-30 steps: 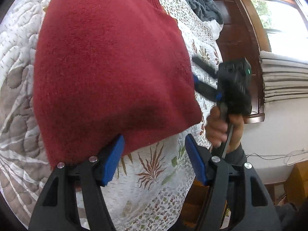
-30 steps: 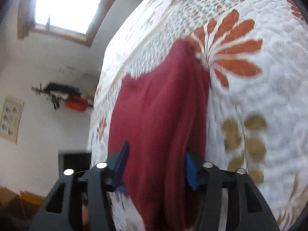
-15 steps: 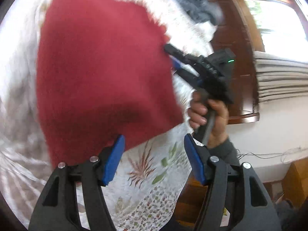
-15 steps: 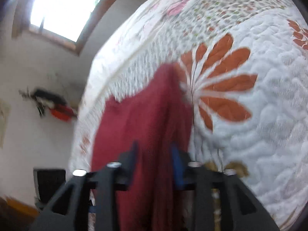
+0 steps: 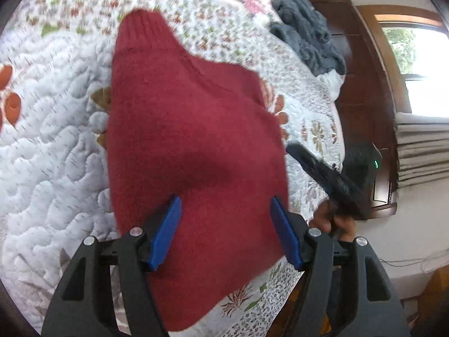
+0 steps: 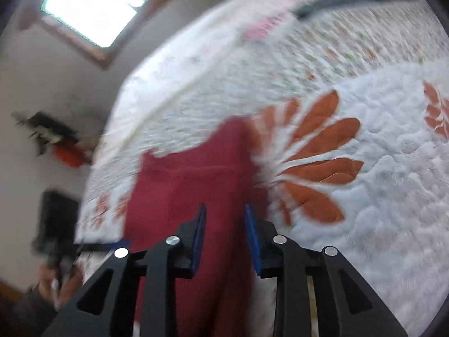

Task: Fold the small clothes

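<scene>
Left gripper (image 5: pixel 224 230) moved over red sweater (image 5: pixel 193 146), jaws spread, empty; right gripper (image 6: pixel 224 238) released, half-parted, at sweater's edge on quilt (image 5: pixel 56 151).

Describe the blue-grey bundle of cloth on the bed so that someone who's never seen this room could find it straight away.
Start at the bed with the white floral quilt. Go past the red sweater to the far corner by the dark wooden furniture. The blue-grey bundle lies crumpled there, unlike the flat red sweater.
</scene>
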Action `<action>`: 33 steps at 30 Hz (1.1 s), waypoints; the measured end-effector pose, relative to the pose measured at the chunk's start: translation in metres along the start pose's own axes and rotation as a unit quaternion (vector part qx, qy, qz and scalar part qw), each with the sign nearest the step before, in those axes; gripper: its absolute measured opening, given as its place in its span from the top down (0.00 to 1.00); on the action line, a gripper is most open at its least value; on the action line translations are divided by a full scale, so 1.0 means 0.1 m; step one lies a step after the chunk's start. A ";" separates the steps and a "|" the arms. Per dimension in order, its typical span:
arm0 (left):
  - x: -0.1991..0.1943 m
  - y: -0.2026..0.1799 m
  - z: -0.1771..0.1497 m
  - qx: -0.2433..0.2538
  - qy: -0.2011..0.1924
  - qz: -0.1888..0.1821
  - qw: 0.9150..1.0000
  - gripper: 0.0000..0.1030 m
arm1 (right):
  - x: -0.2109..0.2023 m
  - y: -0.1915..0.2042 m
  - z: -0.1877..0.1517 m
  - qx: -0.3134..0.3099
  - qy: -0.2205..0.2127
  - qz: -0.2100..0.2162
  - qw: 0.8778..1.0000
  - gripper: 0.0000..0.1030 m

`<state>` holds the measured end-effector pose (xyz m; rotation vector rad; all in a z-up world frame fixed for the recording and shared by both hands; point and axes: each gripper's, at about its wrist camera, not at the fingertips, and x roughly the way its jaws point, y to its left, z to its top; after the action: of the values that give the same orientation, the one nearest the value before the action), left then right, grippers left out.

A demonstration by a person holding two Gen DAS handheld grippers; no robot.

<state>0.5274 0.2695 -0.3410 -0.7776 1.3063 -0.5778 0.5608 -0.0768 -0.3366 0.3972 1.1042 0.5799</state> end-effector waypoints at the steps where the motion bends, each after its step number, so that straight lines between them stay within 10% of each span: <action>1: -0.10 -0.09 -0.05 0.015 -0.009 -0.017 1.000 0.37 | -0.06 0.09 -0.10 -0.017 0.014 0.017 1.000 0.72; 3: -0.14 -0.19 -0.17 0.041 -0.007 -0.035 0.999 0.37 | -0.06 0.21 -0.32 -0.048 0.047 0.031 0.997 0.72; 8: 0.25 -0.11 -0.29 0.050 0.043 0.072 0.995 0.42 | 0.07 0.10 -0.63 -0.056 0.088 -0.014 0.994 0.68; 13: -0.02 -0.19 -0.36 0.043 0.014 0.053 0.998 0.38 | -0.35 0.30 -0.85 -0.064 0.068 0.020 0.995 0.68; 17: -0.30 -0.18 -0.65 0.035 -0.018 0.033 0.999 0.21 | -0.49 0.03 -0.98 -0.004 0.048 0.008 0.999 0.34; 19: -0.37 -0.07 -0.81 0.025 -0.034 0.048 0.998 0.16 | -0.52 -0.17 -0.99 0.029 0.066 0.029 0.997 0.34; 22: -0.29 0.27 -0.99 -0.013 -0.012 0.057 0.998 0.16 | -0.43 -0.28 -1.01 0.064 0.093 0.063 0.992 0.37; 27: -0.17 0.41 -1.04 -0.025 -0.006 0.022 0.999 0.18 | -0.17 -0.24 -1.01 0.074 0.143 0.089 0.983 0.76; 33: 0.08 0.59 -1.02 -0.051 0.027 -0.025 0.998 0.42 | -0.04 -0.40 -1.19 0.110 0.155 0.105 0.976 0.80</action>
<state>0.4254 0.2826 -0.3996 -0.8866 1.3772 -0.5777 0.4605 -0.1086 -0.4043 0.6374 1.4444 0.7250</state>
